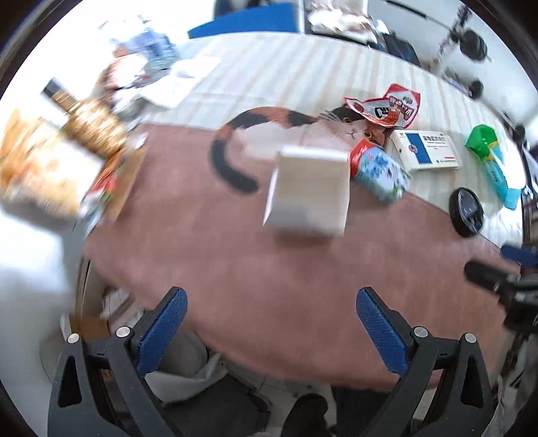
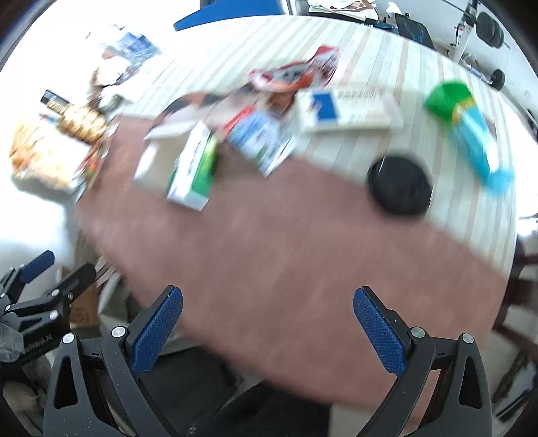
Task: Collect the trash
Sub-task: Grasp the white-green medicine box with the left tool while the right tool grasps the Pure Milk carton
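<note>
Trash lies on a table with a brown cat-print mat [image 1: 235,255]. In the left wrist view a white carton [image 1: 309,188] lies mid-mat, with a blue-and-red snack pouch [image 1: 380,171], a red wrapper [image 1: 390,107], a white-and-blue box [image 1: 427,149], a green-and-blue wrapper [image 1: 491,161] and a black lid [image 1: 467,211] to its right. My left gripper [image 1: 270,329] is open and empty, near the table's front edge. My right gripper [image 2: 267,329] is open and empty too. The blurred right wrist view shows a green-and-white carton [image 2: 195,171], the lid [image 2: 400,185] and the white-and-blue box [image 2: 349,107].
A gold-topped bottle [image 1: 84,117] and snack bags [image 1: 43,171] stand at the table's left edge. Papers and a blue-printed pack [image 1: 154,50] lie at the far left. A blue chair [image 1: 245,18] stands behind the table. The other gripper shows at the right edge [image 1: 504,279].
</note>
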Action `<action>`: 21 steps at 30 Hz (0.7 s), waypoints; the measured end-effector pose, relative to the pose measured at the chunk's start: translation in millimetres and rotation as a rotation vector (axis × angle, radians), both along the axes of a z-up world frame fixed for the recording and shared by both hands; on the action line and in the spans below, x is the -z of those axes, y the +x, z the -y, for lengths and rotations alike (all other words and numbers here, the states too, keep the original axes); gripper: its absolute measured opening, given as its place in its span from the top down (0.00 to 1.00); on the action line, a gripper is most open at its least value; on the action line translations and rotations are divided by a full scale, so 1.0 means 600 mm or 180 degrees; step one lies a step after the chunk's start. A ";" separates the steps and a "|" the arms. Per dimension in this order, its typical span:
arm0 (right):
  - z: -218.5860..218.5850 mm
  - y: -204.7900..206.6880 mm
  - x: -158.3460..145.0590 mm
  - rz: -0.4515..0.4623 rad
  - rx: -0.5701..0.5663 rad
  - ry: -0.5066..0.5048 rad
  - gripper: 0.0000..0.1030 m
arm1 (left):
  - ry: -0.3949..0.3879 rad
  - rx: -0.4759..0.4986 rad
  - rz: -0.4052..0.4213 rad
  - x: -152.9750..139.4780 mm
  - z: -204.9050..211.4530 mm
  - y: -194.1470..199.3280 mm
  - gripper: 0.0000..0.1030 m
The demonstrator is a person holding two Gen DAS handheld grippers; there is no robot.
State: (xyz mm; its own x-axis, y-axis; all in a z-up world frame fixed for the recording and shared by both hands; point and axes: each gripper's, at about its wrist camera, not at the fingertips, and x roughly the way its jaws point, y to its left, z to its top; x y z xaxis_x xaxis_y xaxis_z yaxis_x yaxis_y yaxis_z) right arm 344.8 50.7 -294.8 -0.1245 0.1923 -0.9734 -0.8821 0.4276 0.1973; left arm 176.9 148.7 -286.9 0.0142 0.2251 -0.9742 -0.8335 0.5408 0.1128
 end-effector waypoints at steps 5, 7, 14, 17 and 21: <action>-0.095 0.106 0.050 0.0048 0.0003 -0.0221 0.00 | -0.0565 0.0179 -0.0099 0.074 -0.082 0.093 0.00; -0.118 0.136 0.070 0.0021 0.0025 -0.0288 0.00 | -0.0734 0.0192 -0.0145 0.105 -0.103 0.117 0.00; -0.175 0.159 0.115 -0.0175 -0.0183 -0.0387 0.00 | -0.0572 0.0092 -0.0573 0.130 -0.148 0.127 0.00; -0.199 0.144 0.126 -0.0202 -0.0365 -0.0408 0.00 | -0.0633 -0.0072 -0.0319 0.103 -0.160 0.107 0.01; -0.222 0.131 0.122 -0.0209 -0.0523 -0.0360 0.00 | -0.0597 0.0012 -0.0093 0.064 -0.159 0.101 0.01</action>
State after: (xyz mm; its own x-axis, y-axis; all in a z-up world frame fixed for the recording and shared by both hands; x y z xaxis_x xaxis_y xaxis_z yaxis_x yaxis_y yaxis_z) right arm 423.5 183.8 -367.9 -0.2091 0.0540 -0.9764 -0.9287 0.3018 0.2155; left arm 237.3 244.1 -325.2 -0.0142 0.0394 -0.9991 -0.8293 0.5578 0.0338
